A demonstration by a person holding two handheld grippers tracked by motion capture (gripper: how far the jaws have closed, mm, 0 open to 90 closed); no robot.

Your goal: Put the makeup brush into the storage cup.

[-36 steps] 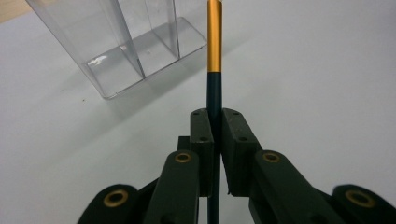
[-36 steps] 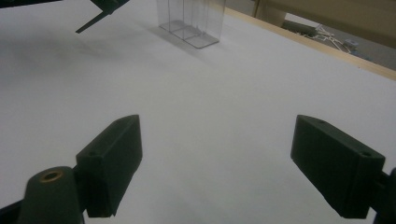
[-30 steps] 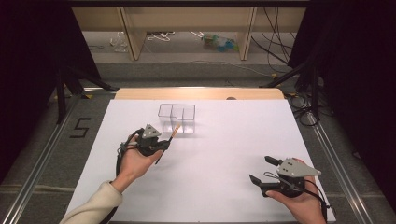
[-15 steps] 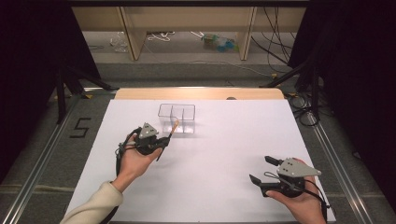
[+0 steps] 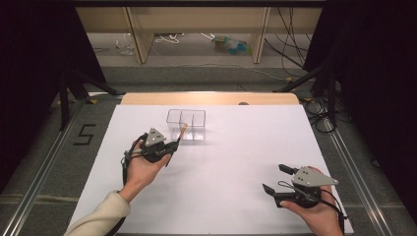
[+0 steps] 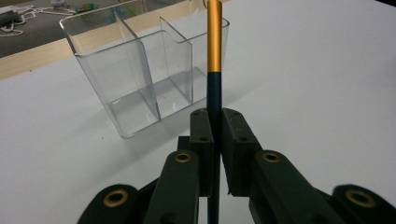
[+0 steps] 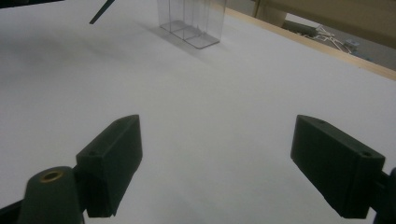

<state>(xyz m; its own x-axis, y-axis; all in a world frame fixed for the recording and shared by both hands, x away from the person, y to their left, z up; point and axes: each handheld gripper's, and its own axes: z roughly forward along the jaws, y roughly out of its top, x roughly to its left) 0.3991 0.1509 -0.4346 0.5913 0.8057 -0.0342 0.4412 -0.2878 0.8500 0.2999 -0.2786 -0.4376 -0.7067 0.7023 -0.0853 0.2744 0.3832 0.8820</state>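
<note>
1. White sheeting covers the bench point(image 5: 211, 196), with dark floor and cables around it and wooden shelf legs at the top of the high view.
2. Left of centre in the high view, a thin stick point(image 5: 175, 141), dark below and gold at its upper end, is clamped in the left tongs point(image 5: 169, 146).
3. From the left gripper view the stick point(image 6: 214, 70) runs straight up between the two closed jaws of those tongs point(image 6: 215, 140), its gold part reaching the top edge of the frame.
4. The gold tip lies against or just over the front wall of a clear box point(image 5: 186, 124) in the high view; whether it touches cannot be told.
5. The box point(image 6: 140, 74) stands upright on the bench and is split by clear walls into compartments.
6. A hand point(image 5: 142, 167) with a pale sleeve holds the left tongs, coming in from the lower left.
7. At the lower right of the high view the right tongs point(image 5: 277, 179) sit in the other hand point(image 5: 314, 214), jaws spread wide and gripping nothing.
8. From the right gripper view those jaws frame bare white bench, with the box point(image 7: 191, 21) at the top.
</note>
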